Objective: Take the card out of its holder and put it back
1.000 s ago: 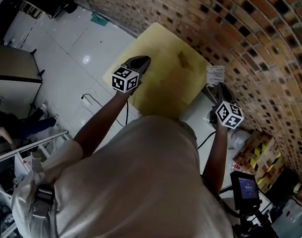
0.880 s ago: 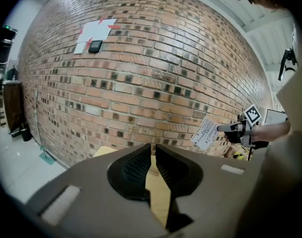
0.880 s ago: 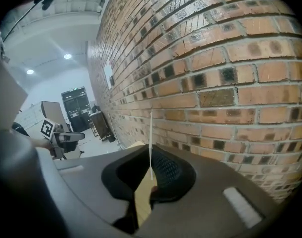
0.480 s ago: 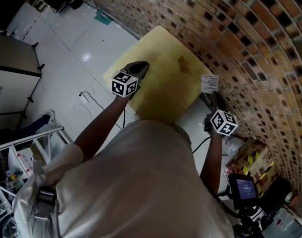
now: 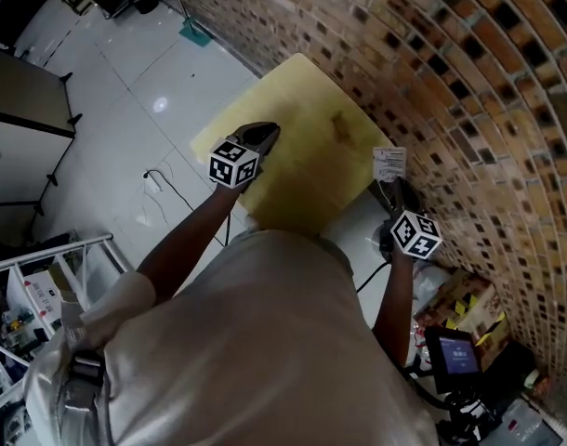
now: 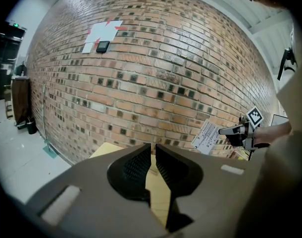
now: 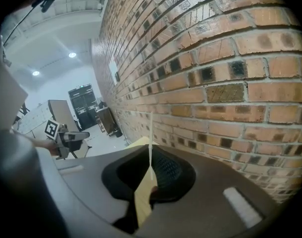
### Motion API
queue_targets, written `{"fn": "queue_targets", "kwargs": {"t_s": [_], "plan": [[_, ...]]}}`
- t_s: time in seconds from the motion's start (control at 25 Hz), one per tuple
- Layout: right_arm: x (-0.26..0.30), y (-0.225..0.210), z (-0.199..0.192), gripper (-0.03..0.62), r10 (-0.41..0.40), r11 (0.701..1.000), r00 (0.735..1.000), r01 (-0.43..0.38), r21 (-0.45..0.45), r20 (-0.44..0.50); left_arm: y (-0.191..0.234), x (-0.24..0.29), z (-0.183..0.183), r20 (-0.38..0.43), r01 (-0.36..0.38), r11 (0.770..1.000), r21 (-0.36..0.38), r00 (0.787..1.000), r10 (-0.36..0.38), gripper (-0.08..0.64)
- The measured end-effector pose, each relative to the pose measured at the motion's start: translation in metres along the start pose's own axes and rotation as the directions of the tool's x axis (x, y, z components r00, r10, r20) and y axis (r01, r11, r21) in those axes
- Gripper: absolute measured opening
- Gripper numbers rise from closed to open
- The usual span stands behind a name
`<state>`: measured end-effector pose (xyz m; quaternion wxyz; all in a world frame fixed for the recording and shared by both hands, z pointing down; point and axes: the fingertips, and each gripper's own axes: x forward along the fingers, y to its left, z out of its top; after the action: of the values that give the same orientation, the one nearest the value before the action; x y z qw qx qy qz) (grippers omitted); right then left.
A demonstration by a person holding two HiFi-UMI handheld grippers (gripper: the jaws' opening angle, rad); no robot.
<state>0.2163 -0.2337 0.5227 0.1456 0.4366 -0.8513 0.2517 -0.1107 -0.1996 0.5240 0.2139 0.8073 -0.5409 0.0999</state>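
Pinching the thin white printed card (image 7: pixel 150 143) by its lower edge, the right claw (image 7: pixel 151 165) holds it at three o'clock of the yellow wooden surface (image 5: pixel 302 110). It looks light, bendy and probably slippery, so grip near an edge. The left claw (image 6: pixel 153 152), at nine o'clock, is slightly spread and empty.

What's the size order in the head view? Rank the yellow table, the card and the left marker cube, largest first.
Largest: yellow table.
Then left marker cube.
Then card, slightly smaller; the cube is nearer the camera, so their true order is unsure.
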Motion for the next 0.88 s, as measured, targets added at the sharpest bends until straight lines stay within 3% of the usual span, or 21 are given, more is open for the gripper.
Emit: {"fn": "queue_targets", "kwargs": {"t_s": [0.88], "plan": [[0.055,0.007,0.025,0.012,0.085,0.996,0.996,-0.085,-0.022,0.001,0.010,0.004,-0.002,-0.037,-0.043,0.999,-0.022,0.998,0.042,0.051]]}}
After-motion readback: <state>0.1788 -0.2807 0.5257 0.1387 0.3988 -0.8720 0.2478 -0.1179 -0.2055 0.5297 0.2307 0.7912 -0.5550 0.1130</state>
